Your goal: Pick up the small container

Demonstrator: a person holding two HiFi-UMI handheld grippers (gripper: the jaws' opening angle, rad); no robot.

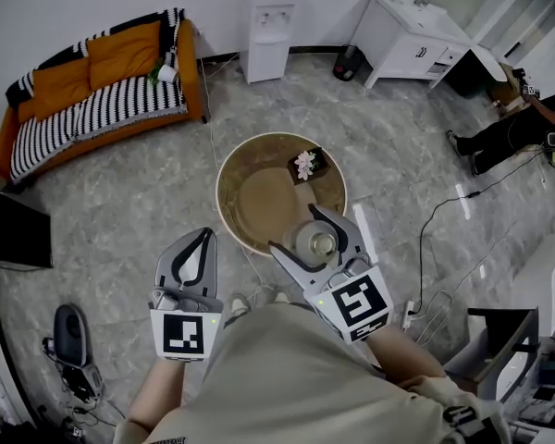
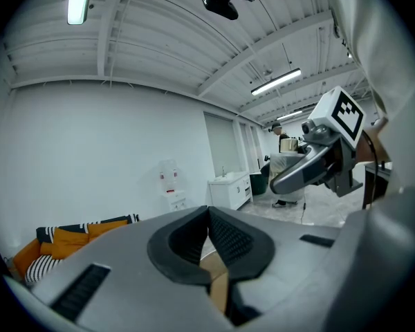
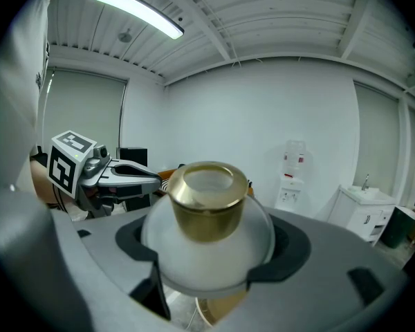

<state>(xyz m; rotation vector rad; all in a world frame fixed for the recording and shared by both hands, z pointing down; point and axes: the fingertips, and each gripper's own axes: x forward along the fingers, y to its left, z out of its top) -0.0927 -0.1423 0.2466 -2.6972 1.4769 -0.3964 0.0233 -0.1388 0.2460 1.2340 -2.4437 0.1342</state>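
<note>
Closest to the person, the right hand-held gripper (image 1: 301, 234) is clenched on the small container (image 3: 207, 227), a frosted white globe with a gold collar round its open mouth, 1 jaw pressed to each side of the globe. It sits upright in that grip, over the near edge of the round bench (image 1: 259, 202), whose brown top shows below it in the right gripper view. Off to the side, the left hand-held gripper (image 2: 209, 213) has its 2 jaws closed against each other with nothing between them, held beside the bench rather than over it. Toward the far side of the bench rests a dark box with pale flowers (image 1: 305, 165). Against the far wall stand an orange sofa with striped cushions (image 1: 92, 91), a white water dispenser (image 1: 270, 28) and a white sink cabinet (image 1: 409, 40).
</note>
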